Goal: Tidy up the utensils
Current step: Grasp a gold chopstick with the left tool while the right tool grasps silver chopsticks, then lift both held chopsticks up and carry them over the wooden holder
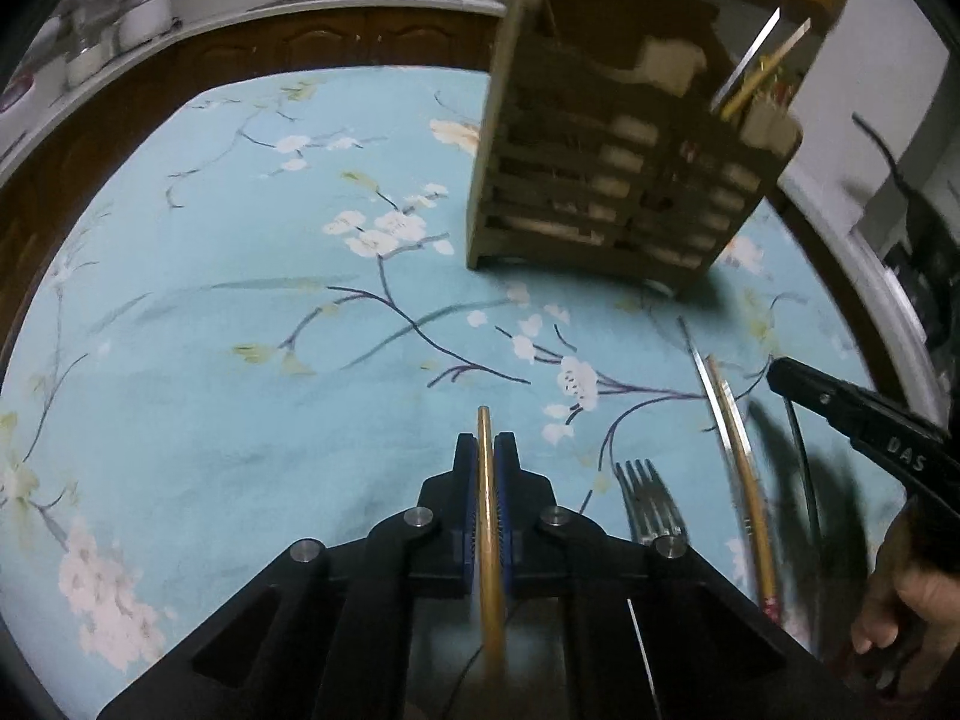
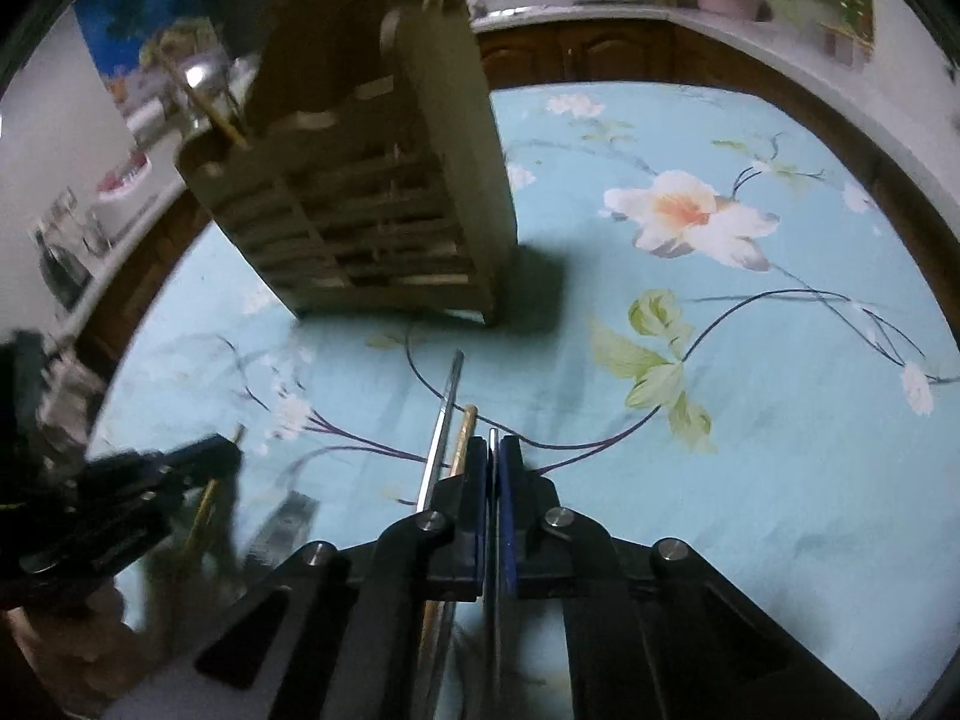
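Two utensils are already pinched, one per hand, and the move ahead turns on how each lies relative to the brown slatted wooden utensil holder (image 1: 624, 180) standing on the worktop covered with a pale blue floral cloth (image 1: 240, 330). The left hand-held gripper (image 1: 487, 450) has its blue-padded jaws pressed together on a slim golden utensil handle (image 1: 485, 420), whose tip pokes out just past the fingertips; its long axis runs straight along the gripper's own pointing line. From that gripper the holder stands ahead and off to the right, well apart, with a few utensils already sticking up out of its top. The right hand-held gripper (image 2: 494, 450) is likewise clamped, on a thin silvery utensil seen edge-on (image 2: 493, 441), also lined up with the fingers; from that side the holder (image 2: 372, 192) stands ahead and to the left. Between the two hands, loose pieces lie on the cloth: a silver fork (image 1: 651, 504), a long steel utensil (image 1: 711, 396) and a golden-handled one (image 1: 750, 516) side by side, their long axes pointing roughly toward the holder. The right gripper looks to me the nearer to the holder, though the fisheye makes that uncertain. Both held pieces lie low and slanted, so I judge each would need tipping upright before it could drop into a compartment.
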Demonstrator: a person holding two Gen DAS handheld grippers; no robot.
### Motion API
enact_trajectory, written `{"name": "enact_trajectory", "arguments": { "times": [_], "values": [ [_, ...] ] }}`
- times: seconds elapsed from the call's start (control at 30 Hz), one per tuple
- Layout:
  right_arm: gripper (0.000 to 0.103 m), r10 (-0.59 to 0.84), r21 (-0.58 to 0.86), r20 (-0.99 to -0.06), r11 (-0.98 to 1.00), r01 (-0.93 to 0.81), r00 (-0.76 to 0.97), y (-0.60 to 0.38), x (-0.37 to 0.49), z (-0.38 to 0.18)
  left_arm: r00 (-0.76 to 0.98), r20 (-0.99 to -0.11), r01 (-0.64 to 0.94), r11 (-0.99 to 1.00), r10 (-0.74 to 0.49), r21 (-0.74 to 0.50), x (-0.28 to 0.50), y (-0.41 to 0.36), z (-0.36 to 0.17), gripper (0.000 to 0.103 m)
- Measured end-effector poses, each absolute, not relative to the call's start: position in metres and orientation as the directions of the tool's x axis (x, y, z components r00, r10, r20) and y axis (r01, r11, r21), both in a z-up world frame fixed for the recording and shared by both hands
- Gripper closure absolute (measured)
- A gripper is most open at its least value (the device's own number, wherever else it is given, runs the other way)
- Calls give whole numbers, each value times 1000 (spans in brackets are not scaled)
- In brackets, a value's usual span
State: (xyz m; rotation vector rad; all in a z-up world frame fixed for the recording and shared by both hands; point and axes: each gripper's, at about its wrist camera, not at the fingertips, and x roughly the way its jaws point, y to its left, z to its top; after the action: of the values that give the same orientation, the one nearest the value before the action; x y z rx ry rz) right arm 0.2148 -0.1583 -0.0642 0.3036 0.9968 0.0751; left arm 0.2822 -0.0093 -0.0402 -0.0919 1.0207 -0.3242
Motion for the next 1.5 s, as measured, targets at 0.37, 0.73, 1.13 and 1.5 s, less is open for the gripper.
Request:
{"name": "enact_trajectory", "arguments": {
  "times": [0.37,0.73,1.13,1.5],
  "values": [
    [99,233,361,-723,930,68,650,-172,186,-12,570,-730,229,926,-377,-299,234,22,17,99],
    [99,243,384,-663,923,42,708,-173,165,14,625,-675,243,919,-392,-309,191,40,54,99],
    [99,238,388,-624,921,31,744,-173,152,33,661,-633,255,914,-403,-316,169,53,78,99],
    [99,235,390,-579,921,12,781,-173,145,55,687,-594,272,906,-419,-324,156,64,95,99]
  ]
}}
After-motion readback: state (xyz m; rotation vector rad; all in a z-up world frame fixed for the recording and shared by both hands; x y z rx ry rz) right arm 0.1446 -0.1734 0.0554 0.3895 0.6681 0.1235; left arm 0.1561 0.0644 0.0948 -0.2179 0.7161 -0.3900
